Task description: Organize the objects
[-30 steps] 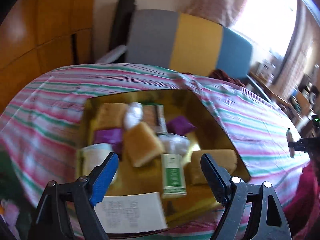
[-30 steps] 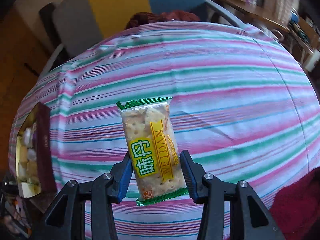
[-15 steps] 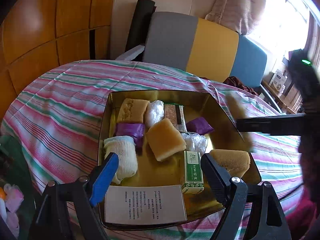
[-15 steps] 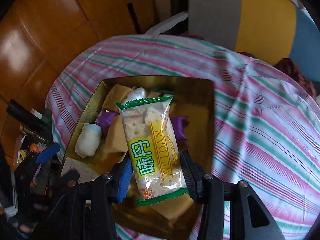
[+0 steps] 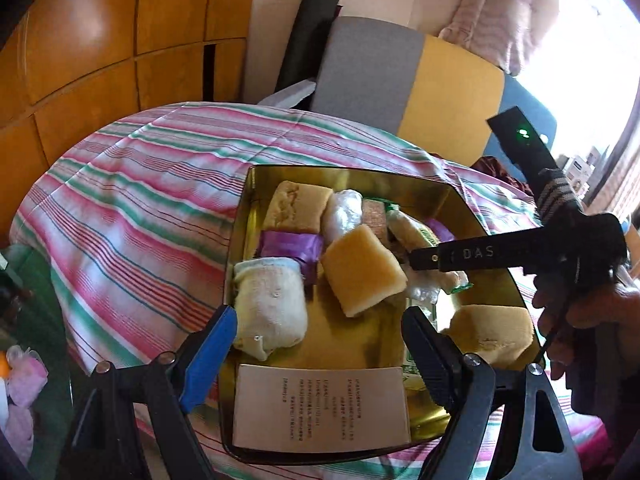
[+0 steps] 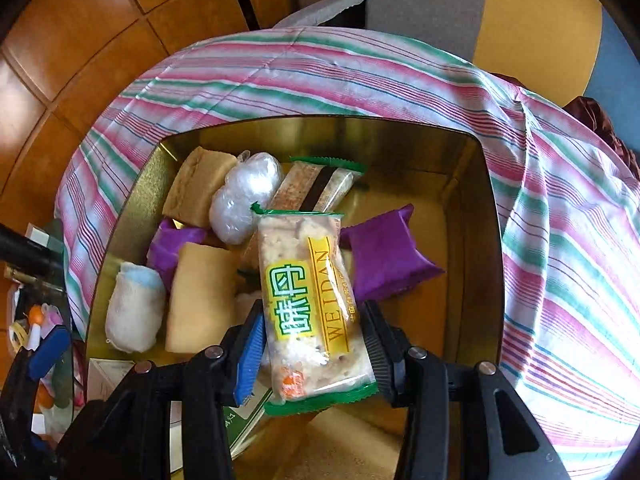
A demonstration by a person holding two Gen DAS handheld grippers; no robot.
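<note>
Snacks fill a gold tin (image 6: 472, 216) on the striped cloth (image 6: 568, 280): three tan cakes (image 5: 362, 270), two purple packets (image 6: 386, 256), two clear-wrapped lumps, one white roll (image 5: 270, 308). Right gripper (image 6: 310, 344) clamps one cracker packet (image 6: 310, 300) above the tin's middle. Left gripper (image 5: 316, 344) hangs wide and empty over the near edge, beside one printed card (image 5: 320, 408).

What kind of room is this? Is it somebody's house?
Probably a room in a home. A striped tablecloth covers the table, a grey, yellow and blue padded seat stands behind it, wooden panelling lines the wall, and a gold tin holds wrapped snacks.
</note>
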